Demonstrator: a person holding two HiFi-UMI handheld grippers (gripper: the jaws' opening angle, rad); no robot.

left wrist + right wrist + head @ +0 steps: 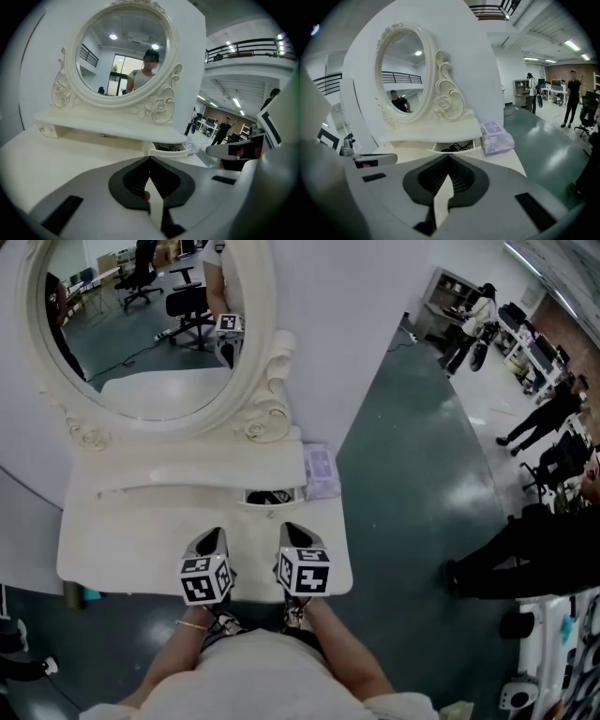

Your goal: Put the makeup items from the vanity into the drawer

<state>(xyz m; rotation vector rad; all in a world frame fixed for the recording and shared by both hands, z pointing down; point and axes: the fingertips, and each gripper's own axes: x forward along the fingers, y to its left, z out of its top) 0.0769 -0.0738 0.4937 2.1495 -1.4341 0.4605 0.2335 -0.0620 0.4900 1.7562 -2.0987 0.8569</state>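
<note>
Makeup items show only as a few dark pieces, too small to count, lying in the one small drawer (272,496), which stands pulled out under the vanity's raised shelf, right of centre. One purple packet (321,472) lies just beside that drawer at the right end of the shelf, on the vanity (112,549) itself. One oval mirror (141,324) in a carved cream frame rises behind the shelf. Two grippers hover side by side over the bare front of the tabletop, both pointing toward the drawer and well short of it. On the left gripper (216,534) the jaws are pressed together, tips meeting, with nothing between them; its own view shows the closed tips (150,161) aimed at the drawer (169,149). On the right gripper (291,529) the jaws are likewise fully closed and hold nothing, and its view looks over them (448,157) at the drawer (454,146) and the packet (497,136). Neither gripper touches the vanity, the drawer or the packet.
</note>
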